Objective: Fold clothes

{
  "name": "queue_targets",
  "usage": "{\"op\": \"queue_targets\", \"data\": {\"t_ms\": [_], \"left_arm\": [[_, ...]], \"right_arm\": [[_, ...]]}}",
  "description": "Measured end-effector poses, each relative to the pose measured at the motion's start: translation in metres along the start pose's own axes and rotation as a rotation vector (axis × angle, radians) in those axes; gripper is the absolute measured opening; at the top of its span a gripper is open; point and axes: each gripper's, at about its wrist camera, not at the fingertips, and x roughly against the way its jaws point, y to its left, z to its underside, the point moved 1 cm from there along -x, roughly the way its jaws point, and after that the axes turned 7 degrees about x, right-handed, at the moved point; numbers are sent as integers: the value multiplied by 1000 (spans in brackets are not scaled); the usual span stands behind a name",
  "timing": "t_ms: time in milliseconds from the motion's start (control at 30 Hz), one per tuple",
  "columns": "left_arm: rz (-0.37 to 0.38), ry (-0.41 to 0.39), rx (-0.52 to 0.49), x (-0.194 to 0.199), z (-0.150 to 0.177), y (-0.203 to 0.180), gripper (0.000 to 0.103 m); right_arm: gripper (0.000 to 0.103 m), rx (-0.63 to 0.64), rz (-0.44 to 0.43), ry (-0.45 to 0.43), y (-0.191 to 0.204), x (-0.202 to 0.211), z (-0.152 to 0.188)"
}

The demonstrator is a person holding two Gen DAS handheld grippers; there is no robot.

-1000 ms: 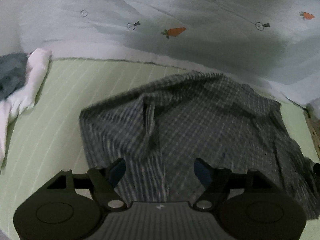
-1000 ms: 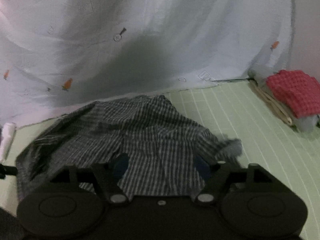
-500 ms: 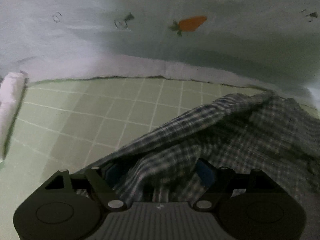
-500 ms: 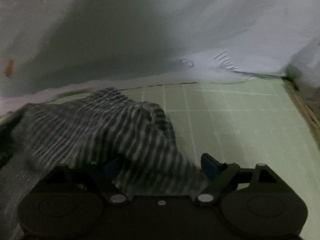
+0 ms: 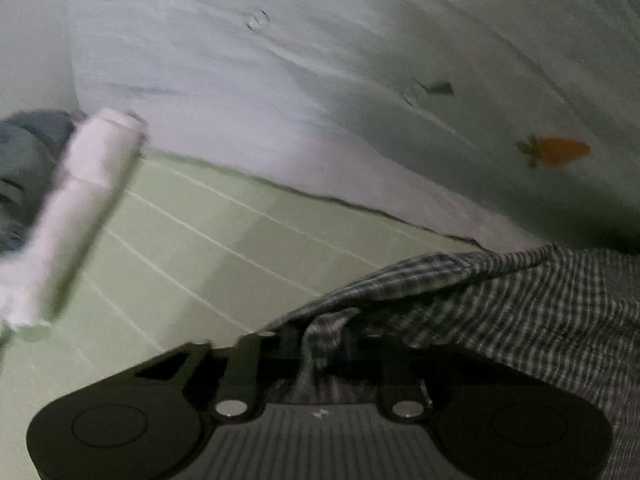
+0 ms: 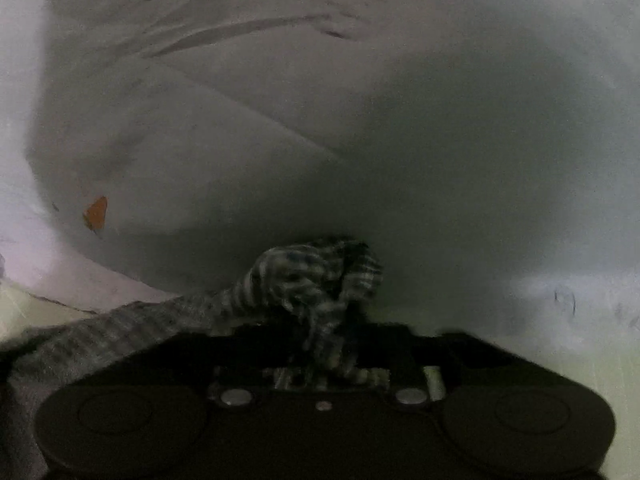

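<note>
A dark checked shirt (image 5: pixel 500 304) lies on the green lined bed sheet (image 5: pixel 200 248), spreading off to the right in the left wrist view. My left gripper (image 5: pixel 324 344) has its jaws closing on a pinched fold at the shirt's left edge. In the right wrist view a bunched tuft of the same shirt (image 6: pixel 312 276) sticks up between the jaws of my right gripper (image 6: pixel 328 340), which are closing on it as well. The rest of the cloth trails away to the left there. The fingertips of both grippers are hidden by fabric.
A white quilt with carrot prints (image 5: pixel 360 80) rises right behind the shirt and fills the right wrist view (image 6: pixel 360 120). A white rolled garment (image 5: pixel 80 200) and a dark grey-blue one (image 5: pixel 20 160) lie at the left on the sheet.
Both grippers moved forward onto the shirt toward the quilt, and their jaws narrowed. Each now has a bunch of checked cloth pinched between its jaws. The left view swung left.
</note>
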Motion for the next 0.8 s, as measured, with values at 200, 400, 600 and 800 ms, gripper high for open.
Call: {"op": "queue_targets", "data": {"t_ms": [200,400,600,800], "left_arm": [[54,45,-23,55,32,16,68],[44,234,-8,102,109,41,72],[33,378,112,145,179,80,75],[102,404,134,166,204,89,61]], "right_arm": [[69,-49,-27,35,29,71,44],[80,-45,67,217,39,152,151],[84,-78,150,324,29,200,211],[31,-155,85,283,25,233,224]]}}
